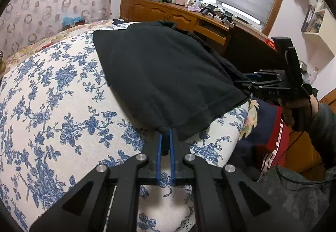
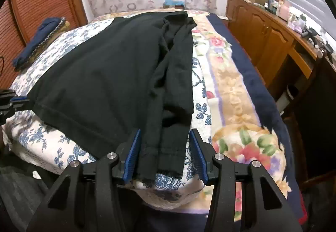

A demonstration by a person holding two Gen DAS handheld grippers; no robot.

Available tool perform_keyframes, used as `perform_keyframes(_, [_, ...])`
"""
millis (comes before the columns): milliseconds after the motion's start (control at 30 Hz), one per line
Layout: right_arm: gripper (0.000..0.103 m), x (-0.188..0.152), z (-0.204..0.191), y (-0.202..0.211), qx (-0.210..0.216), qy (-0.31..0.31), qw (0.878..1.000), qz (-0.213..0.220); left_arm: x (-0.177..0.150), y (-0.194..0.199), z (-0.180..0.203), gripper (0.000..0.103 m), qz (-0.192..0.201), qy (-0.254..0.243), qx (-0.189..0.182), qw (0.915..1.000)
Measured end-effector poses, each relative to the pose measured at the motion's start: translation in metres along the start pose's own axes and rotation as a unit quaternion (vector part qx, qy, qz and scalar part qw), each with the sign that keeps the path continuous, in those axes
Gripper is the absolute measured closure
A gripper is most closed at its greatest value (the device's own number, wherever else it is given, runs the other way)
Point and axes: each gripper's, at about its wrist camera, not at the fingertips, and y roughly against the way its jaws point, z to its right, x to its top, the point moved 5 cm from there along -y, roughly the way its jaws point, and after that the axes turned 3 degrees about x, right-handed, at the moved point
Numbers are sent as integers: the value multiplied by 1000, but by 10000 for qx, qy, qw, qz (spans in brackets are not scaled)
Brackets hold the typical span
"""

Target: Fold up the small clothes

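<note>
A black garment (image 1: 163,76) lies spread on a bed cover with blue flowers (image 1: 52,106). My left gripper (image 1: 166,134) is shut on the near corner of its hem, the blue pads almost together with cloth pinched between them. In the right wrist view the garment (image 2: 100,76) has its right side folded inward in a thick strip. My right gripper (image 2: 166,148) straddles the hem end of that strip, jaws open, with a gap at the right pad (image 2: 198,154). The left gripper (image 2: 21,101) shows at the far left, and the right gripper (image 1: 243,83) shows beside the garment's edge.
A flowered blanket with a navy border (image 2: 231,95) covers the bed's right side. A folded navy item (image 2: 37,41) lies at the far left corner. A cluttered wooden dresser (image 1: 168,13) runs under the window. A hand (image 1: 294,110) holds the right gripper.
</note>
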Motion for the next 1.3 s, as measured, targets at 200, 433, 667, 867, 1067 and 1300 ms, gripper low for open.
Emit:
perform_keyframes(200, [97, 0, -13, 2, 459, 266, 9986, -23, 14, 13, 2, 101, 313, 19, -129, 9994])
perform_keyframes(433, [98, 24, -4, 34, 890, 112, 9937, 670, 48, 37, -3, 101, 798, 95, -154, 9966])
perform_keyframes(667, [99, 73, 8, 55, 887, 69, 9872, 1324, 95, 44, -22, 100, 1145, 188, -32, 9932])
perform_keyframes(867, [99, 128, 18, 45, 891, -14, 9794, 1810, 145, 31, -49, 100, 1317, 203, 250, 9908])
perform_keyframes(1067, [99, 183, 33, 21, 853, -36, 9772, 1946, 183, 7, -86, 100, 1329, 286, 582, 9890])
perform_keyframes(1300, [99, 233, 51, -18, 694, -28, 9826, 1720, 219, -31, -125, 100, 1156, 454, 786, 9891])
